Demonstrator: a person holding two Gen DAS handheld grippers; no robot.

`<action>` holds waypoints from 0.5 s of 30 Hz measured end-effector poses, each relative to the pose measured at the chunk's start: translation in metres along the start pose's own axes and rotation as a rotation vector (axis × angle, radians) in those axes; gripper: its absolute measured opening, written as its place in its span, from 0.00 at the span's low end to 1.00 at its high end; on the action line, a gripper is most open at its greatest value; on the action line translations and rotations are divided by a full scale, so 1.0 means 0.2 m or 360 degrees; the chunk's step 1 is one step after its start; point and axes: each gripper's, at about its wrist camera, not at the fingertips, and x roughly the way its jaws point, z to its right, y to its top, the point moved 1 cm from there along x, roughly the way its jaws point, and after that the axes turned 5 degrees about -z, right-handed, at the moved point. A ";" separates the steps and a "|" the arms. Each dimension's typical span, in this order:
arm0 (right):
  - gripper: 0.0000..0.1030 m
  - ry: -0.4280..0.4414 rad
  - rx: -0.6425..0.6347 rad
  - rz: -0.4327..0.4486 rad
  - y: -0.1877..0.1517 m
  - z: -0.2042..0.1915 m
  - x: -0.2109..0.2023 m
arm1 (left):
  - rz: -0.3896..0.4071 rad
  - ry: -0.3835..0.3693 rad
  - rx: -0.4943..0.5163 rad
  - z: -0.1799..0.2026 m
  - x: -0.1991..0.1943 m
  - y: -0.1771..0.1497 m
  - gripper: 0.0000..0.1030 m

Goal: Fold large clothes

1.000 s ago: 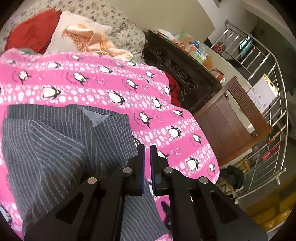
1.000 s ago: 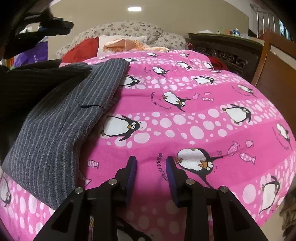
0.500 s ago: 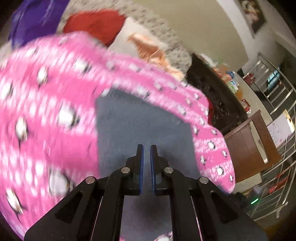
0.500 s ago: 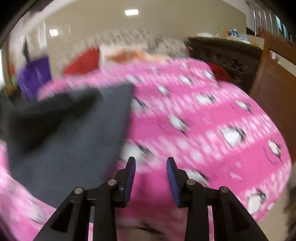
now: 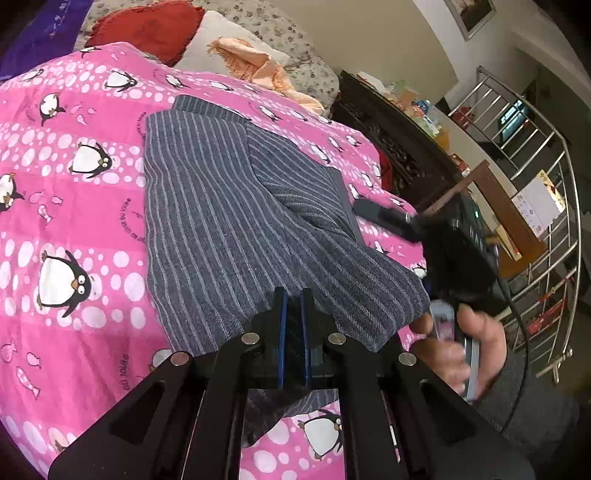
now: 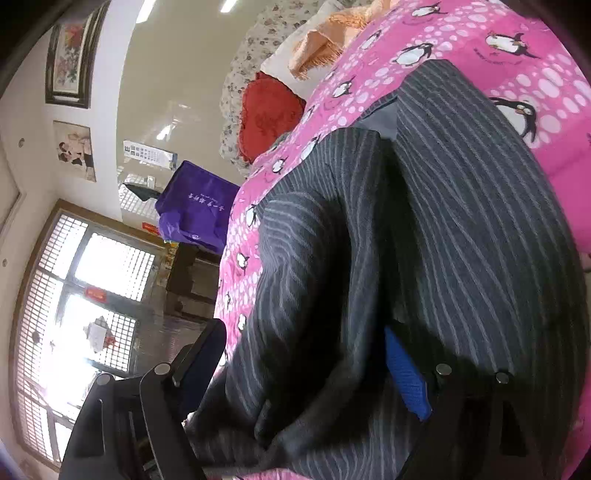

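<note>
Grey striped woven garment (image 5: 236, 206) lies partly folded on the bed covered by a pink penguin-print quilt (image 5: 74, 206), one layer lapped diagonally over the right half, collar end toward the pillows. Left tool (image 5: 291, 314) hovers over the near edge of the garment, blue pads pressed nearly together; whether any fabric sits between them cannot be told. Right tool (image 6: 306, 354) is spread wide, one black finger at left (image 6: 199, 354) and one blue-padded finger at right (image 6: 404, 373), with a thick fold of the same grey striped garment (image 6: 461, 221) bunched between them; pads do not look closed on it. In the left view the right hand (image 5: 461, 343) grips the black handle of the other tool just beside the garment's near right corner. Red cushion (image 5: 147, 29), white pillow (image 5: 221, 40) and peach fringed cloth (image 5: 255, 62) sit at the head of the bed. Dark carved wooden cabinet (image 5: 399, 147) and a steel railing (image 5: 546, 192) stand to the right. Purple bag (image 6: 195, 206) and a gridded window (image 6: 85, 295) show in the right view
</note>
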 end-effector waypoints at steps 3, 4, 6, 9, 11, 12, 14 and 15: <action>0.74 0.0013 -0.0105 -0.0019 0.04 -0.08 0.06 | -0.0027 -0.0028 -0.0012 -0.02 0.04 -0.01 0.04; 0.72 -0.0021 -0.0149 -0.0032 0.05 -0.10 0.08 | -0.0048 -0.0027 -0.0011 -0.02 0.06 -0.02 0.04; 0.58 -0.0181 -0.0313 -0.0068 0.09 -0.17 0.15 | -0.0083 -0.0036 -0.0008 -0.01 0.10 -0.05 0.04; 0.21 -0.0569 -0.0518 -0.0162 0.10 -0.20 0.26 | -0.0124 -0.0054 0.0011 0.02 0.14 -0.07 0.04; 0.12 -0.0660 -0.0564 -0.0175 0.12 -0.20 0.25 | -0.0124 -0.0083 0.0031 0.06 0.12 -0.06 0.04; 0.09 -0.0639 -0.0580 -0.0145 0.13 -0.22 0.21 | -0.0110 -0.0109 0.0047 0.08 0.11 -0.05 0.04; 0.09 -0.0662 -0.0622 -0.0143 0.16 -0.25 0.14 | -0.0076 -0.0168 0.0070 0.13 0.06 -0.04 0.04; 0.08 -0.0659 -0.0646 -0.0159 0.17 -0.25 0.09 | -0.0058 -0.0187 0.0078 0.15 0.04 -0.03 0.04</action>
